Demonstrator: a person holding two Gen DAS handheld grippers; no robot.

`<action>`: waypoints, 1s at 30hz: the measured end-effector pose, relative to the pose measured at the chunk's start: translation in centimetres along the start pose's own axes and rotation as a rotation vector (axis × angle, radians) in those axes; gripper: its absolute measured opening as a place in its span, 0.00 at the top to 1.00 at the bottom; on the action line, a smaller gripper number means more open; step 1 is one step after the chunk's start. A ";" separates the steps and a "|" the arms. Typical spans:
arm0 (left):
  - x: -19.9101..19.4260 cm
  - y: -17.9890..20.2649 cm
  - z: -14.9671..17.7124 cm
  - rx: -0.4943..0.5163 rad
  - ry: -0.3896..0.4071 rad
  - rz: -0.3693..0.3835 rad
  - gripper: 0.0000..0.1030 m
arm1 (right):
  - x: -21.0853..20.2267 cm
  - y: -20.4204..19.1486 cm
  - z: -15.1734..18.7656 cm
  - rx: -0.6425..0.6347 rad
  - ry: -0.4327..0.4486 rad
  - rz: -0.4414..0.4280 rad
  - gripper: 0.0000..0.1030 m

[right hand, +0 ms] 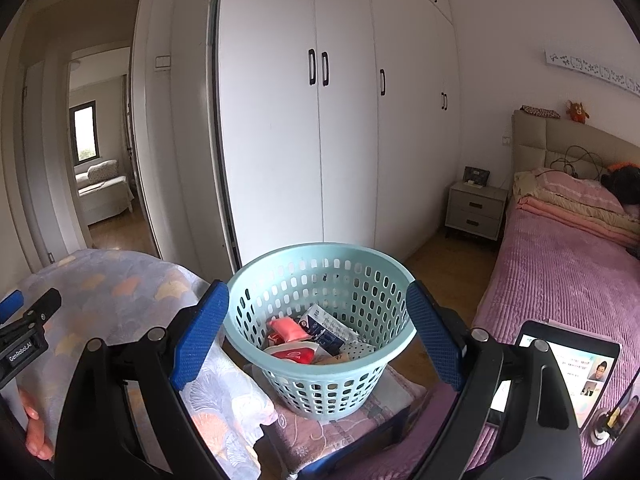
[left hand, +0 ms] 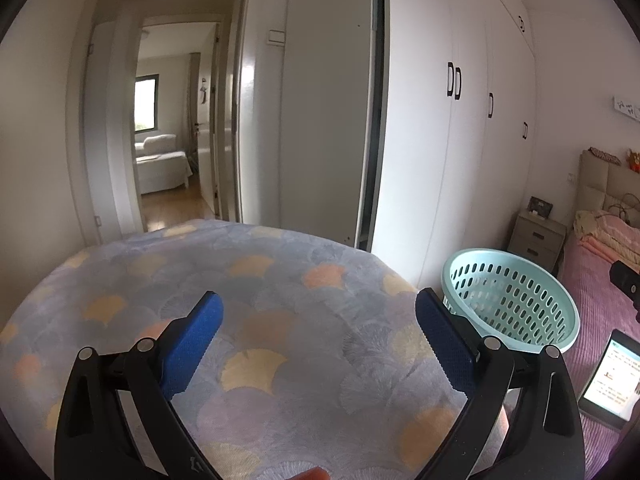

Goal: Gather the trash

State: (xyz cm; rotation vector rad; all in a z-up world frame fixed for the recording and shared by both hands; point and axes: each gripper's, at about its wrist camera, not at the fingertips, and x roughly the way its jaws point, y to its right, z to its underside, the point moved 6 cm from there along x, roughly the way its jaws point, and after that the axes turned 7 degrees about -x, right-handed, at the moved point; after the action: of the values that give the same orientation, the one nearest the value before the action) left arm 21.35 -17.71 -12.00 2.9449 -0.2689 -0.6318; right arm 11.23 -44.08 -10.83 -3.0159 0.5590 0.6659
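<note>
A light-blue perforated basket [right hand: 320,304] stands on a small padded stool [right hand: 340,428]. Inside it lie a red-pink packet [right hand: 286,330], a white and blue carton [right hand: 326,326] and other wrappers. My right gripper [right hand: 318,336] is open and empty, its blue fingers [right hand: 200,340] on either side of the basket, in front of it. My left gripper [left hand: 320,340] is open and empty above a table covered with a fan-patterned cloth [left hand: 240,280]. The basket shows at the right in the left wrist view [left hand: 516,304]. The left gripper's tip shows at the left edge of the right wrist view [right hand: 24,320].
White wardrobes [right hand: 340,120] stand behind the basket. A bed with a pink cover [right hand: 560,280] lies at the right, with a lit tablet [right hand: 572,372] on it. A nightstand [right hand: 476,212] stands beside the bed. An open doorway [left hand: 172,140] is at the back left.
</note>
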 end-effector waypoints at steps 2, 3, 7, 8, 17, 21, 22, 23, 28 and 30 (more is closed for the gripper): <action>0.0 0.0 0.0 0.001 0.000 0.002 0.09 | 0.0 -0.1 0.0 0.004 -0.001 -0.006 0.17; 0.0 0.0 0.0 0.001 0.001 0.002 0.09 | 0.0 -0.1 0.0 0.005 -0.002 -0.007 0.17; -0.1 0.1 0.0 0.005 0.004 0.003 0.09 | 0.1 -0.2 0.1 -0.003 -0.005 -0.002 0.17; -0.1 0.2 0.0 0.005 0.003 0.006 0.09 | 0.1 -0.2 0.0 -0.003 -0.005 -0.004 0.17; -0.2 0.8 0.2 0.033 0.005 0.006 0.09 | 0.4 0.2 0.1 0.011 -0.014 -0.016 0.17; -0.2 1.0 0.3 0.042 0.002 0.004 0.09 | 0.4 0.2 0.3 0.014 -0.020 -0.022 0.17; -0.2 1.1 0.3 0.047 0.003 0.001 0.09 | 0.4 0.2 0.4 0.015 -0.020 -0.022 0.17; -0.2 1.1 0.4 0.050 0.004 0.000 0.09 | 0.5 0.2 0.4 0.015 -0.019 -0.023 0.17; -0.1 1.2 0.5 0.050 -0.001 -0.003 0.09 | 0.7 0.2 0.5 0.025 -0.024 -0.041 0.17; -0.1 1.2 0.4 0.051 0.001 -0.003 0.09 | 0.9 0.4 0.4 0.046 -0.029 -0.062 0.17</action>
State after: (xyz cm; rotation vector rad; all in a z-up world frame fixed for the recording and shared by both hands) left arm 20.86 -18.90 -12.14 2.9949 -0.2848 -0.6337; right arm 11.68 -44.70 -11.50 -2.9625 0.4711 0.6835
